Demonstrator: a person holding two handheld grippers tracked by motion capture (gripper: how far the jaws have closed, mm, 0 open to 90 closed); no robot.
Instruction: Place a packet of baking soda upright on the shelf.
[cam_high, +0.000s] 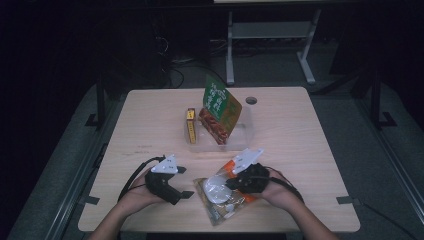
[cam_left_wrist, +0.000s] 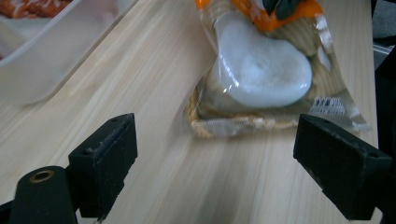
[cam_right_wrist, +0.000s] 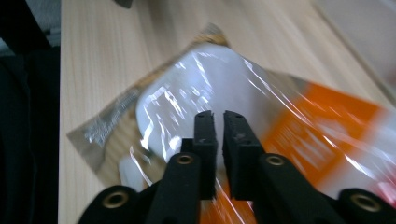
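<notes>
While the clear snack bag (cam_high: 223, 195) lies flat on the table (cam_high: 150, 130) near the front edge, just short of the clear tray (cam_high: 246, 134) holding a green pouch (cam_high: 220, 107) and a yellow box (cam_high: 191, 125), treat this as a regrip. Right tongs (cam_right_wrist: 215, 116) poised over the bag's middle, jaws a thin slit apart, no film plainly caught between them. Left tongs (cam_left_wrist: 217, 135) spread wide and empty, aimed at the bag's crimped end from just beside it. Probably best to open the right pair wider, drop onto the sealed orange edge rather than the puffed white centre, and close on flat film only. Steady the crimped end with the left pair if needed. Lift slowly and keep level, since slick plastic likely slips. Avoid crushing the contents.
</notes>
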